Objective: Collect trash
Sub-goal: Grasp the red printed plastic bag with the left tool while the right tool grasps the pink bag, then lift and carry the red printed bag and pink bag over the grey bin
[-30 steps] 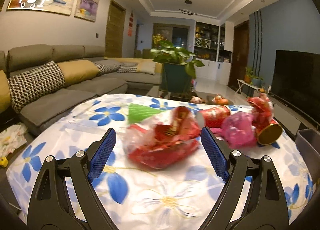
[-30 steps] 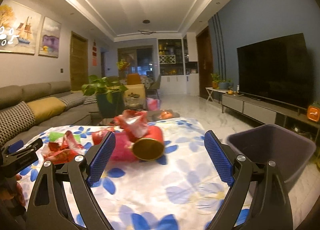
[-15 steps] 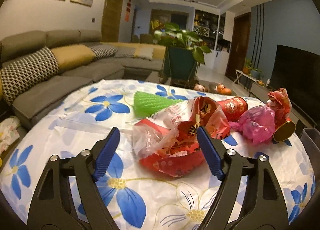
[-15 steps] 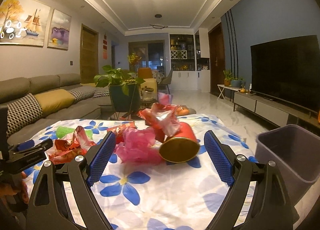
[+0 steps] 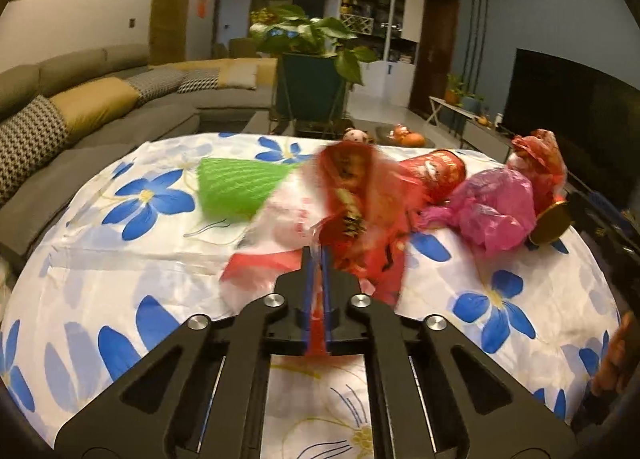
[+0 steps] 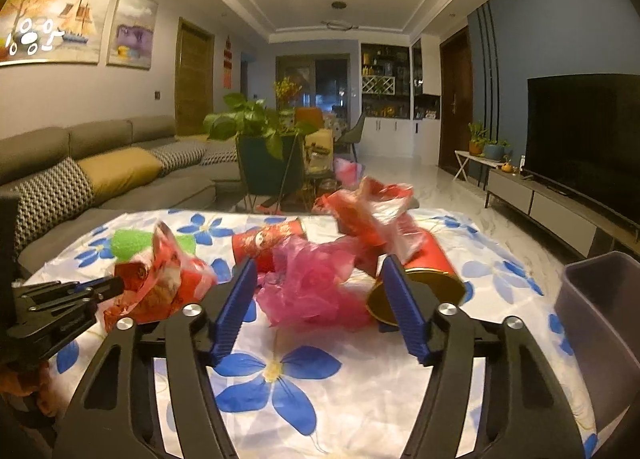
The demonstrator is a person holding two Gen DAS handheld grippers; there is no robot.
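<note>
Your left gripper has just closed and its jaws now pinch the near edge of the red snack bag, a thin fold of film caught between the pads. The bag lies crumpled on the flowered surface, rising up and away from the gripper, so its long axis runs roughly along the line you point. Expect it to be very light, soft and slick: film like this can slide out of a narrow pinch, so a bite on a doubled fold, as you seem to have, looks the safer hold.

Your right gripper has been closing too, yet its jaws stand half open, pads either side of the pink plastic bag without pressing it. That bag is a loose, puffy wad in the middle of the surface, with no clear long axis; take it through the bulk of the bundle, not by a stray corner.

Just beside it on the right lies the red can, on its side, gold end toward you, long axis pointing away. It is rigid and round and will likely roll if nudged.

The grey bin waits off the surface's right edge
</note>
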